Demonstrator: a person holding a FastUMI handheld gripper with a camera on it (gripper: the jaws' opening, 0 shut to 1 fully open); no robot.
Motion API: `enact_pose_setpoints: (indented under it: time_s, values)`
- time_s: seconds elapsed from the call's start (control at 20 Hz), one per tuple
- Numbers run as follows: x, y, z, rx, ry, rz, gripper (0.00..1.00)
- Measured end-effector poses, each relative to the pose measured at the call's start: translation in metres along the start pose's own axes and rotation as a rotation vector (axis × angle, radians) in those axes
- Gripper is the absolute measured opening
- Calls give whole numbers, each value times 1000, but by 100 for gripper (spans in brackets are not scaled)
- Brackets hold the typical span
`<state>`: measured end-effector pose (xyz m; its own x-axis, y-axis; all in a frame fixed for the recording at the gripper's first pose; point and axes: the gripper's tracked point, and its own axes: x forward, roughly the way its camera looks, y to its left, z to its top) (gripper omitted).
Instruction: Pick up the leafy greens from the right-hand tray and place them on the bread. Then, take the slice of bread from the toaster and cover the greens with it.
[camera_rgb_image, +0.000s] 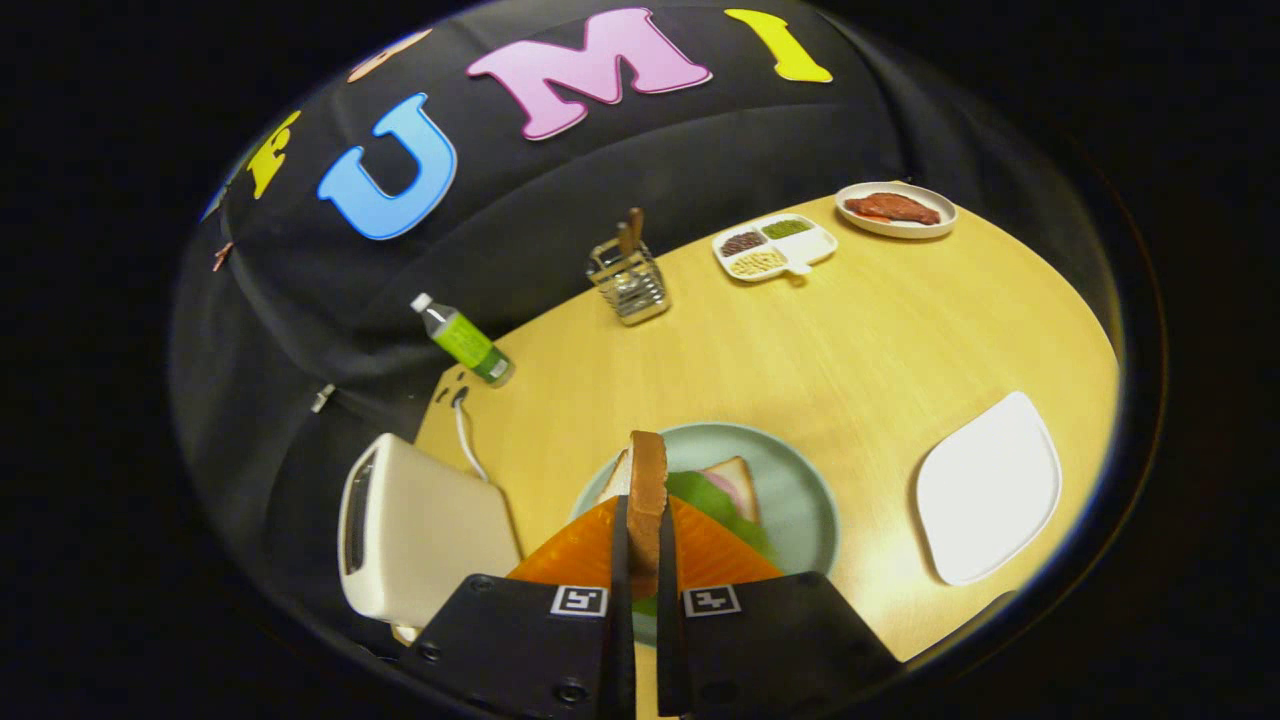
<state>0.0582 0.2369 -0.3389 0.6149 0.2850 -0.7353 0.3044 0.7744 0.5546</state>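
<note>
**Sandwich task: second stage, top slice in transit**

While the gripper (645, 560) pinches the slice of bread (647, 490) on edge between both fingers, the leafy greens (715, 505) already lie on the bread (738, 480) in the plate (800, 480) just ahead. Left, by my judgement: lowering the slice over them.

Surface: pale wooden table (820, 340). Also present: toaster (400, 530), emptied white tray (990, 485), bottle (465, 342), utensil caddy (628, 278), divided dish (775, 245), plate of meat (895, 208).
</note>
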Motion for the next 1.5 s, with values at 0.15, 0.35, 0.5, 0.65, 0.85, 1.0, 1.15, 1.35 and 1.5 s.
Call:
enact_pose_setpoints:
  time_s: [0.15,0.35,0.5,0.65,0.85,1.0,1.15,1.35,1.5]
  values:
    - [12,-20,-13,-18,53,-40,13]
    - [17,-31,-18,-51,73,-58,13]
    - [15,-44,-20,-98,86,-113,30]
    - [13,-52,-18,-143,83,-136,69]
    - [3,-49,-11,-173,46,-138,97]
    - [-11,-48,5,-226,-6,-124,100]
    - [-36,-39,34,-300,-98,-81,99]
    - [-78,-23,81,-368,-234,-22,99]
    - [-120,-9,118,-437,-350,17,99]
